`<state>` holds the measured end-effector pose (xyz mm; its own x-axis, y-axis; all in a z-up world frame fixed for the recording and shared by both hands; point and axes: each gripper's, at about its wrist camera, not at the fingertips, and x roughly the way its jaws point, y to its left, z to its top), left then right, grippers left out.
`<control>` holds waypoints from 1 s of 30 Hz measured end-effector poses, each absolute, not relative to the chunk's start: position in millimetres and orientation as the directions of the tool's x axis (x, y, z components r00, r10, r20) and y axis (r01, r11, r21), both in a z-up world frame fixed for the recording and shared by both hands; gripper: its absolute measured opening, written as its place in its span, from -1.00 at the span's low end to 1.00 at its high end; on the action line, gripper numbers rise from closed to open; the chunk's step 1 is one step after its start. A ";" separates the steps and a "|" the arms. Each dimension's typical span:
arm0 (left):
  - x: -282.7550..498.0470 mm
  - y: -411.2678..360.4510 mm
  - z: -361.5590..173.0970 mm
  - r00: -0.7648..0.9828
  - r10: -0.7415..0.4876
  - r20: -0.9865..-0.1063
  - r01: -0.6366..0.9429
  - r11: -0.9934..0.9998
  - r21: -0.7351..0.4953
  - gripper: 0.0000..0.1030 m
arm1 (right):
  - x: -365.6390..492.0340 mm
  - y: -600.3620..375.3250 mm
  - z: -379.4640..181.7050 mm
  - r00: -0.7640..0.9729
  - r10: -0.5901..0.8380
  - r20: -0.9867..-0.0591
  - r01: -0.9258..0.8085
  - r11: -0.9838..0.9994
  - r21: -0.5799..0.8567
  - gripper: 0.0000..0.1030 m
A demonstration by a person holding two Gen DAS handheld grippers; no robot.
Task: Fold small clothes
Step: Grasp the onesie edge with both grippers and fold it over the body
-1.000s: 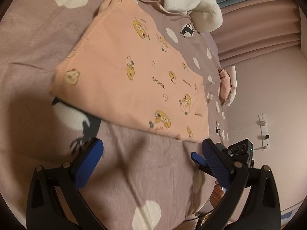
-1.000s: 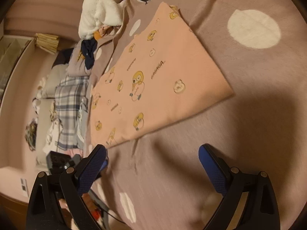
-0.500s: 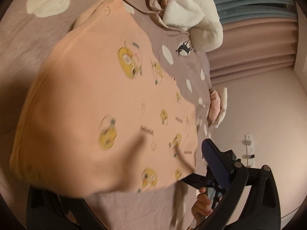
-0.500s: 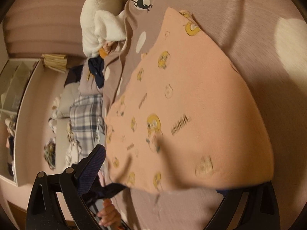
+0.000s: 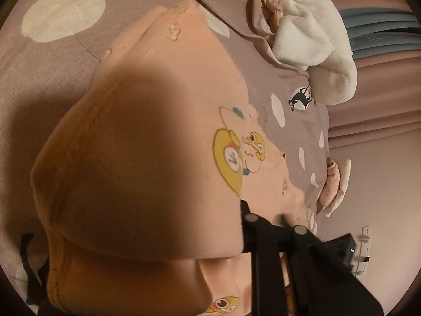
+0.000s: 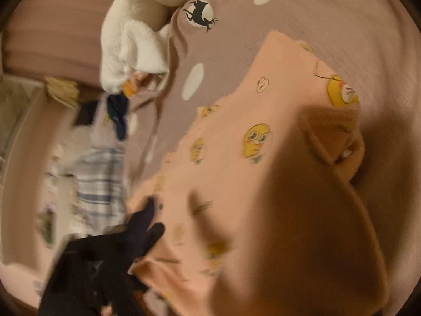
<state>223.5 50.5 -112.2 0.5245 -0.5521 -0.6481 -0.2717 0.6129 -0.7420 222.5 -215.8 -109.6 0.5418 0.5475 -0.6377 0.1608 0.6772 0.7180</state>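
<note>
A bed [image 5: 65, 60] covered in mauve bedding printed with cream spots and a small black deer [image 6: 200, 13]. A fluffy white blanket [image 5: 313, 44] is bunched near pink pleated curtains [image 5: 373, 97]. A pale pink wall [image 5: 381, 184] carries a white wall socket [image 5: 365, 239]. Warm, dim light.

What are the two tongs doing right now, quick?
Left tongs: closing on the peach cotton top with yellow cartoon chicks, cloth between them.
Right tongs: closing on the same top.

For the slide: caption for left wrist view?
Left gripper closing on peach cartoon-print garment, its near edge lifted over the spotted bedspread.
</note>
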 end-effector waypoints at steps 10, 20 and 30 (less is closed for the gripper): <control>200.6 50.0 -86.7 0.516 -0.540 -0.665 -0.271 0.634 -0.724 -0.75 | 193.0 -243.7 -113.3 0.545 0.661 -0.516 0.159 0.523 0.838 -0.71; 118.3 62.8 -88.9 0.500 -0.535 -0.681 -0.280 0.644 -0.712 -0.74 | 106.4 -233.6 -99.9 0.492 0.652 -0.577 0.094 0.619 0.780 -0.72; 74.0 63.1 -68.8 0.535 -0.450 -0.715 -0.244 0.728 -0.640 -0.76 | 55.1 -246.6 -102.8 0.508 0.614 -0.604 0.125 0.641 0.757 -0.78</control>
